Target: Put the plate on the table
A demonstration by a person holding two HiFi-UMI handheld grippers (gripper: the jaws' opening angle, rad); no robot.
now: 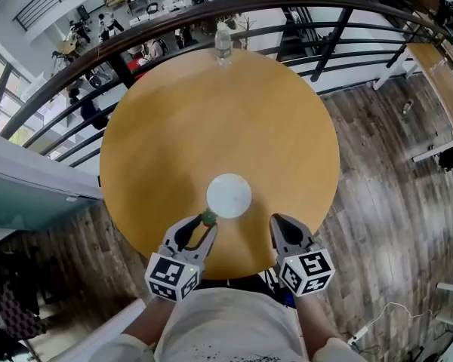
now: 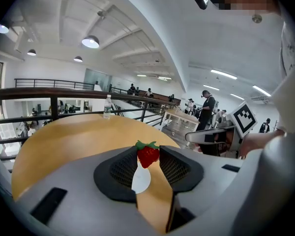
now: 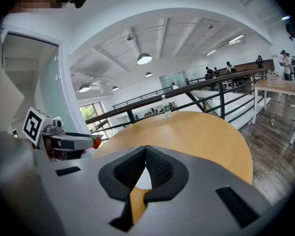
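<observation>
Two claws are mine, and they sit side by side at the near edge of the round tan wooden surface [image 1: 211, 111]. My left claw [image 1: 209, 219] is closed partway on a small red strawberry with a green leafy cap [image 2: 148, 156]. The two dark ribbed pads pinch the berry at their very tips, and the gap behind the tips is empty. Gripping it this far forward lets the berry stick out past the pads, which I judge makes it easy to set down cleanly.

My right claw [image 1: 275, 221] is empty, with its pads meeting at the tips and nothing between them. It waits off to the side, apart from the berry, so it does not get in the way.

The white round plate [image 1: 229, 195] already lies flat on the surface. It is just ahead of both claws and a little below the left one's tips, between the two claws and slightly beyond them. From above, the berry sits right at the plate's near rim, closest to my left claw. I cannot tell whether the two touch.

Far beyond the plate, a clear plastic water bottle [image 1: 223, 45] stands upright at the opposite edge, next to the dark curved metal railing [image 1: 136, 44]. With the plate down, I judge that part of the task done.
</observation>
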